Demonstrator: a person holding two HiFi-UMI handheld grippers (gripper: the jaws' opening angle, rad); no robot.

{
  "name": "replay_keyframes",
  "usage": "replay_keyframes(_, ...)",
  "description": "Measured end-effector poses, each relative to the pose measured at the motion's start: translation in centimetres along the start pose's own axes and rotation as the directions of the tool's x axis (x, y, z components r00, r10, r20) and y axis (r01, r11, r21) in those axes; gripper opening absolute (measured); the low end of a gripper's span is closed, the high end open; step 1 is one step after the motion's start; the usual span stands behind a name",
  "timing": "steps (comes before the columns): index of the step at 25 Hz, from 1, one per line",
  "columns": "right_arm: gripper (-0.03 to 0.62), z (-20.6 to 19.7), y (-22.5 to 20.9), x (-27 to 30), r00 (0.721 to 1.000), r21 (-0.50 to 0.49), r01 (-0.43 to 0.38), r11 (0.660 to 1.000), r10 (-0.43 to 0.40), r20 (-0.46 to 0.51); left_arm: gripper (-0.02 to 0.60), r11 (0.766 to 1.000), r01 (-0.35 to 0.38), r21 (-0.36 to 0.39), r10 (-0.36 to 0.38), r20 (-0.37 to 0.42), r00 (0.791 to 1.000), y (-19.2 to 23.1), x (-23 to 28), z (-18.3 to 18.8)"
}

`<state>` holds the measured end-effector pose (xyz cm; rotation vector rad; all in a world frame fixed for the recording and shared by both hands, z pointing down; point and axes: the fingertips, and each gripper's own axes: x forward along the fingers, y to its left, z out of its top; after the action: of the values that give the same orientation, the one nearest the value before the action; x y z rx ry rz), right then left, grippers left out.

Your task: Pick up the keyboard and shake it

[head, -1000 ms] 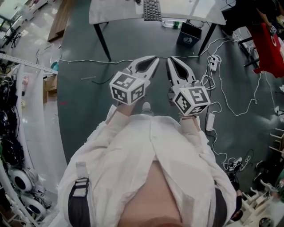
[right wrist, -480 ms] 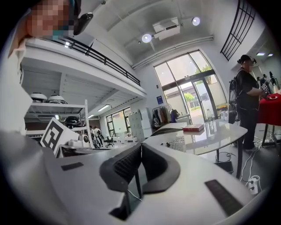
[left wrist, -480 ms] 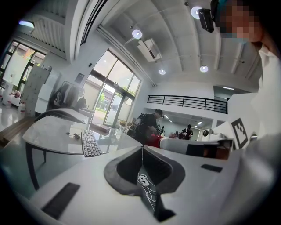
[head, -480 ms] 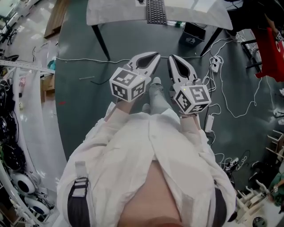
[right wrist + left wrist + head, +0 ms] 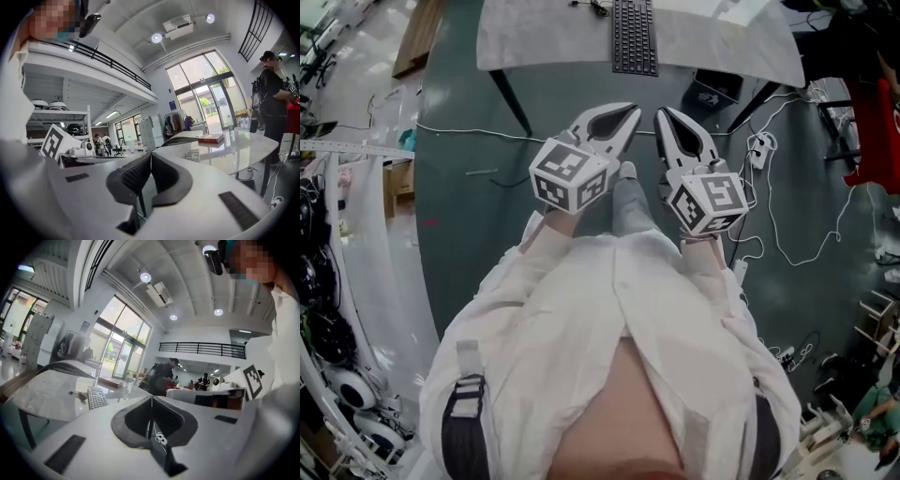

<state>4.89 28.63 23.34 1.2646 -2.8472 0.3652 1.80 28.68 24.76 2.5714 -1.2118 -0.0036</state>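
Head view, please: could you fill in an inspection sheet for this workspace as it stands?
Surface: white table, at the head view's top.
Job's things: keyboard flat on the table, untouched.
Clutter: red book and small dark item on the table; dark box beneath.
Grippers: left gripper and right gripper shut, empty, side by side above the floor.
Cables: white cable across the floor; power strip with loose leads at right.
Surroundings: racks at left; a person standing near the table.

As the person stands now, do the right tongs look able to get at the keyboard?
Probably not yet. The keyboard lies on the table, well ahead of the right tongs, which are shut, with floor between. Nothing seems to block the way; stepping closer should do.
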Motion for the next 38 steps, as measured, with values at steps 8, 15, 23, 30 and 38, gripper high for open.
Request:
replay_keyframes(8, 0.029, 3.1, -6.4, 7.6, 0.999, 0.077, -0.052, 0.996, 0.052, 0.004, 0.015, 0.999, -0.04, -0.009, 0.04, -0.003, 0.999, 6.2, 7.4, 3.3)
replay_keyframes(15, 0.029, 5.2, -11.8, 12.5, 0.996, 0.105, -0.094, 0.99, 0.094, 0.003, 0.015, 0.998, -0.06, -0.011, 0.06, 0.003, 0.998, 9.8, 13.6, 5.6)
replay_keyframes(23, 0.029, 5.1, -15.2, 16.8, 0.99, 0.06, -0.132, 0.989, 0.134, -0.04, 0.015, 0.997, -0.075, -0.029, 0.075, -0.001, 0.997, 13.4, 18.1, 6.1)
replay_keyframes(30, 0.029, 3.7, -16.8, 18.7, 0.988, 0.096, -0.128, 0.987, 0.135, -0.077, 0.015, 0.993, -0.096, -0.075, 0.093, -0.05, 0.994, 15.3, 19.7, 4.4)
replay_keyframes(38, 0.029, 2.0, -17.8, 18.9, 0.99, 0.142, -0.079, 0.987, 0.094, -0.103, 0.015, 0.992, -0.088, -0.09, 0.08, -0.087, 0.993, 16.2, 19.9, 3.4)
